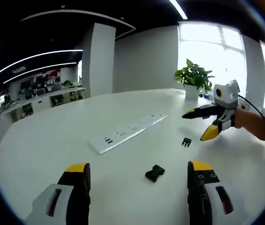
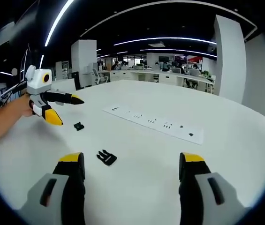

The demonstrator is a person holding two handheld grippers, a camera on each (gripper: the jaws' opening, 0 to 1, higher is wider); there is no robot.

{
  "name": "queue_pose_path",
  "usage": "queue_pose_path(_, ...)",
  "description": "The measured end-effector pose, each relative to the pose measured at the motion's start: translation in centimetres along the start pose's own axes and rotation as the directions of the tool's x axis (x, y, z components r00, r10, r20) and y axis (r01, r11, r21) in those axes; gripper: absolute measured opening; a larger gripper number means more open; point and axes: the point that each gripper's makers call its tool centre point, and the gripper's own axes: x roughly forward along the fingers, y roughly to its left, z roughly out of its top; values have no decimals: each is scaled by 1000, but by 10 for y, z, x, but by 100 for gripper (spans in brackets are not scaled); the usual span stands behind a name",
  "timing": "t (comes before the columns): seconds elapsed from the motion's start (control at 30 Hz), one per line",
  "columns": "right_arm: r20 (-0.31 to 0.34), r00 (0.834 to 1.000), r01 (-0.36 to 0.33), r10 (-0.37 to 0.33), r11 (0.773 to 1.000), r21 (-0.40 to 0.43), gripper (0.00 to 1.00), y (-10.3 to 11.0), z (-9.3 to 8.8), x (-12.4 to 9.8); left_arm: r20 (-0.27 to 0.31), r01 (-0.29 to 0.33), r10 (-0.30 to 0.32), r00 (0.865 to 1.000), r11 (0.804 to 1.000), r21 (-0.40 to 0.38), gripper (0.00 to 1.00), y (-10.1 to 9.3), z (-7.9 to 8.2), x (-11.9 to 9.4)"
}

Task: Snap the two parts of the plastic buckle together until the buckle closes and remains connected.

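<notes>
Two black buckle parts lie apart on the white table [image 1: 52, 150]. The socket part [image 1: 155, 173] rests just ahead of my left gripper [image 1: 139, 168], between its open jaws and a bit right of centre. The pronged part [image 1: 186, 141] lies farther off, under my right gripper [image 1: 194, 126], which hangs open above the table. In the right gripper view the pronged part [image 2: 106, 157] sits close in front of my open right gripper [image 2: 131, 157], by its left jaw. The socket part [image 2: 79, 126] lies beyond it, below my open left gripper [image 2: 71, 112].
A long white power strip [image 1: 127, 131] lies flat across the middle of the table [image 2: 153, 123]. A potted plant [image 1: 193, 77] stands at the far edge by the window. The person's forearm [image 2: 3, 122] reaches in from the side. Office desks stand beyond.
</notes>
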Motion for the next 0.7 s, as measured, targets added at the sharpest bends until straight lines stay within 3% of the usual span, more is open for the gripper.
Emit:
queue_pose_path(0.23,9,1000,-12,13,1000,-14,83,1,1,2,-24,23,-23,999,1000,3,89,1,-6,2)
queue_pose_path(0.4,14,1000,-15,15,1000,-20,81,0,2,2,-25,25,-25,999,1000,10,84,1,-5,0)
queue_pose_path(0.57,62,995,-84,82,996,36,79,4,9,1,-40,67,-65,997,996,54,83,-2,-7,-1)
queue_pose_path(0.7,66,995,-81,78,995,55,77,-2,7,0,-69,78,-73,995,994,75,80,-2,-11,-1)
